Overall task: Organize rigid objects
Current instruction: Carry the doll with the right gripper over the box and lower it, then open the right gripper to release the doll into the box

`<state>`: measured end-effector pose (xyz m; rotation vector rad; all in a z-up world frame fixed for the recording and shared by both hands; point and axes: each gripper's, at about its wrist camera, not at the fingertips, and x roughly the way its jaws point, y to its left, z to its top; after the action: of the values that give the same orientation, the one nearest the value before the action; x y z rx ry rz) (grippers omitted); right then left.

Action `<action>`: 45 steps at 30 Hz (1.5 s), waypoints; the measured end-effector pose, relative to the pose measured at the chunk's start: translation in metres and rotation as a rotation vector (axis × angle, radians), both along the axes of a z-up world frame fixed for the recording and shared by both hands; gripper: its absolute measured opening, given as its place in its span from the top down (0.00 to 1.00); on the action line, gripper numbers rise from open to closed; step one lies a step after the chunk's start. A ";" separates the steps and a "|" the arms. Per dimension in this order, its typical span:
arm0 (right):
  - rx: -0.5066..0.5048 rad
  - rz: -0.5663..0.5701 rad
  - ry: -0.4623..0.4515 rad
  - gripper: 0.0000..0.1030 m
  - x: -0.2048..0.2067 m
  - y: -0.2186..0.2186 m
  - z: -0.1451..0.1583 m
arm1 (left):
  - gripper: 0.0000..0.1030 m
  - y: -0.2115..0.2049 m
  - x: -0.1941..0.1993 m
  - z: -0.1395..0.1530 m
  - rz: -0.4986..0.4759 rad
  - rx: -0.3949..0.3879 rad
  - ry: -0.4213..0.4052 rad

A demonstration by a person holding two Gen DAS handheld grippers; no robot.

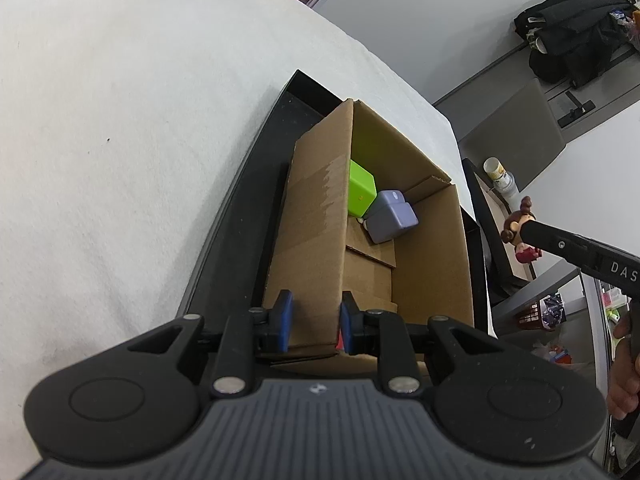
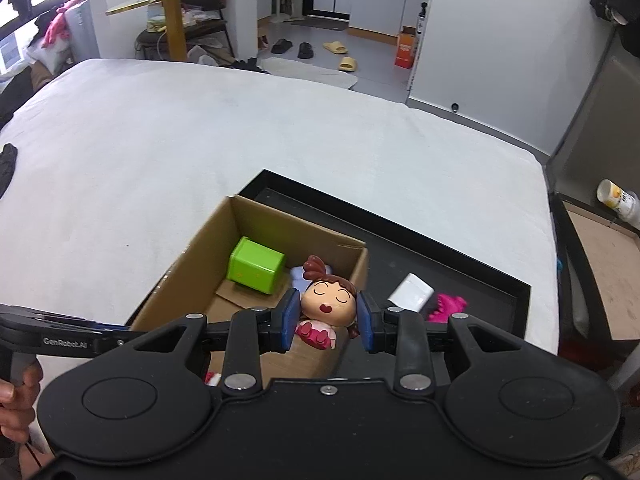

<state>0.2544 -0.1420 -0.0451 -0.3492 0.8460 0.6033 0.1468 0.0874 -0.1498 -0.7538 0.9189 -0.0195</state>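
Observation:
An open cardboard box (image 1: 320,220) (image 2: 192,264) stands in a black tray (image 1: 236,216) (image 2: 460,256) on a white bed. Inside it lie a green cube (image 1: 360,194) (image 2: 256,266) and a lavender block (image 1: 390,222) (image 2: 298,274). My left gripper (image 1: 316,326) is shut on the box's near wall flap. A doll figurine with brown hair and a pink dress (image 2: 328,304) (image 1: 518,230) is held above the box's right edge, with my right gripper (image 2: 329,318) shut on its head.
On the tray to the right of the box lie a white block (image 2: 412,292) and a pink toy (image 2: 446,308). A bottle (image 2: 620,200) stands on a side table past the bed's right edge. The bed sheet (image 2: 200,140) spreads wide to the left and beyond.

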 end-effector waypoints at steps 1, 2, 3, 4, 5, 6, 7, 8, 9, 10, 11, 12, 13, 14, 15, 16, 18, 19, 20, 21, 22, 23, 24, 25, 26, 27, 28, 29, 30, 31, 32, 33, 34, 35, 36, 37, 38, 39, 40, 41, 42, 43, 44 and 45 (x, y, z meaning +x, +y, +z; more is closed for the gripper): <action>0.001 0.003 0.002 0.70 -0.001 0.002 0.000 | 0.78 0.000 0.000 0.000 0.000 -0.001 0.000; 0.000 0.008 0.003 0.70 -0.001 0.005 -0.001 | 0.78 0.000 0.000 0.000 0.000 -0.002 0.001; -0.001 0.014 0.004 0.70 -0.002 0.008 -0.001 | 0.78 0.000 0.000 0.000 0.000 -0.002 0.001; -0.001 0.018 0.005 0.70 -0.002 0.011 -0.001 | 0.78 0.000 0.000 0.000 0.000 -0.002 0.001; -0.002 0.023 0.008 0.70 -0.003 0.013 -0.002 | 0.78 0.000 0.000 0.000 0.001 -0.003 0.001; -0.003 0.030 0.012 0.70 -0.004 0.016 -0.003 | 0.78 0.000 0.000 0.000 0.001 -0.003 0.001; -0.004 0.036 0.015 0.70 -0.004 0.019 -0.004 | 0.78 0.000 0.000 0.000 0.000 -0.003 0.000; -0.005 0.042 0.018 0.70 -0.005 0.021 -0.005 | 0.78 0.000 0.000 0.000 0.000 -0.003 0.000; -0.007 0.050 0.021 0.70 -0.006 0.024 -0.006 | 0.78 0.000 0.000 0.000 0.000 -0.003 0.000; -0.006 0.057 0.023 0.70 -0.007 0.027 -0.007 | 0.78 0.000 0.001 0.000 0.000 -0.003 0.000; -0.007 0.064 0.027 0.70 -0.007 0.030 -0.008 | 0.78 0.000 0.000 0.000 0.000 -0.003 0.000; -0.008 0.071 0.031 0.70 -0.008 0.033 -0.010 | 0.78 0.000 0.000 0.000 0.001 -0.004 0.001; -0.010 0.080 0.036 0.70 -0.009 0.036 -0.012 | 0.78 0.000 0.000 0.000 0.001 -0.005 0.000; -0.013 0.086 0.040 0.70 -0.010 0.039 -0.014 | 0.78 0.000 0.000 0.000 0.001 -0.005 0.000; -0.016 0.092 0.044 0.70 -0.010 0.042 -0.017 | 0.78 0.000 0.000 0.000 0.002 -0.006 -0.002; -0.019 0.099 0.050 0.70 -0.011 0.045 -0.019 | 0.78 0.000 0.000 0.000 0.001 -0.006 -0.002; -0.022 0.107 0.063 0.70 -0.012 0.050 -0.024 | 0.78 0.000 0.000 0.000 0.002 -0.007 -0.002; -0.024 0.110 0.068 0.70 -0.012 0.053 -0.027 | 0.78 -0.001 0.000 0.000 0.001 -0.007 -0.002; -0.027 0.113 0.073 0.70 -0.012 0.056 -0.030 | 0.78 0.000 -0.001 0.000 0.001 -0.006 -0.003; -0.031 0.114 0.080 0.70 -0.011 0.058 -0.033 | 0.78 -0.001 -0.001 -0.001 0.001 -0.006 -0.004; -0.033 0.114 0.088 0.70 -0.011 0.060 -0.037 | 0.78 -0.001 -0.001 -0.001 0.000 -0.006 -0.004; -0.037 0.113 0.096 0.70 -0.010 0.062 -0.041 | 0.78 -0.001 -0.001 -0.001 0.000 -0.007 -0.004; -0.043 0.113 0.102 0.70 -0.009 0.064 -0.045 | 0.78 0.000 -0.001 -0.001 0.001 -0.007 -0.004; -0.048 0.115 0.108 0.70 -0.009 0.066 -0.048 | 0.78 0.000 -0.001 -0.001 0.001 -0.009 -0.004; -0.051 0.117 0.112 0.70 -0.009 0.068 -0.050 | 0.78 0.000 -0.001 -0.001 0.002 -0.010 -0.004; -0.054 0.120 0.117 0.70 -0.009 0.071 -0.054 | 0.78 0.000 -0.001 -0.001 0.002 -0.011 -0.004; -0.058 0.124 0.119 0.70 -0.009 0.073 -0.057 | 0.78 0.000 -0.001 -0.001 0.001 -0.011 -0.004; -0.062 0.126 0.122 0.70 -0.009 0.075 -0.060 | 0.78 -0.001 -0.001 -0.001 0.001 -0.010 -0.004; -0.067 0.130 0.125 0.70 -0.009 0.078 -0.063 | 0.78 0.000 0.000 -0.001 0.001 -0.011 -0.003; -0.072 0.133 0.127 0.70 -0.010 0.080 -0.065 | 0.78 0.000 0.000 -0.001 0.001 -0.011 -0.004; -0.075 0.136 0.130 0.70 -0.010 0.082 -0.068 | 0.78 0.000 0.000 -0.001 0.001 -0.012 -0.004; -0.079 0.138 0.131 0.70 -0.010 0.084 -0.070 | 0.78 -0.001 0.000 -0.001 0.002 -0.012 -0.004; -0.082 0.141 0.129 0.70 -0.011 0.087 -0.072 | 0.78 -0.001 0.000 -0.001 0.002 -0.013 -0.004; -0.080 0.143 0.125 0.68 -0.011 0.088 -0.074 | 0.78 -0.001 0.000 -0.001 0.002 -0.013 -0.004; -0.076 0.144 0.117 0.67 -0.011 0.089 -0.074 | 0.78 0.000 0.000 -0.002 0.001 -0.013 -0.002; -0.071 0.146 0.116 0.62 -0.011 0.090 -0.074 | 0.78 -0.001 0.000 -0.002 0.003 -0.015 -0.004; -0.063 0.152 0.118 0.58 -0.012 0.090 -0.073 | 0.78 0.000 0.000 -0.001 0.002 -0.013 -0.005; -0.061 0.156 0.117 0.58 -0.012 0.090 -0.073 | 0.78 0.000 0.000 -0.001 0.002 -0.014 -0.004; -0.065 0.159 0.114 0.58 -0.013 0.090 -0.072 | 0.78 -0.001 0.000 -0.001 0.003 -0.015 -0.004; -0.069 0.161 0.111 0.58 -0.014 0.090 -0.071 | 0.78 0.000 0.000 -0.001 0.003 -0.014 -0.004; -0.069 0.162 0.112 0.58 -0.015 0.088 -0.069 | 0.78 0.001 0.000 -0.002 0.002 -0.015 -0.004; -0.068 0.162 0.113 0.58 -0.015 0.087 -0.068 | 0.78 0.000 0.000 -0.002 0.002 -0.014 -0.004; -0.068 0.161 0.113 0.57 -0.016 0.085 -0.067 | 0.78 0.001 0.000 -0.002 0.002 -0.014 -0.004; -0.067 0.160 0.111 0.57 -0.017 0.083 -0.065 | 0.78 0.001 0.000 -0.002 0.002 -0.015 -0.004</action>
<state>0.2371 -0.0589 -0.1097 -0.4506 0.9518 0.7490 0.1470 0.0887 -0.1518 -0.7682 0.9151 -0.0262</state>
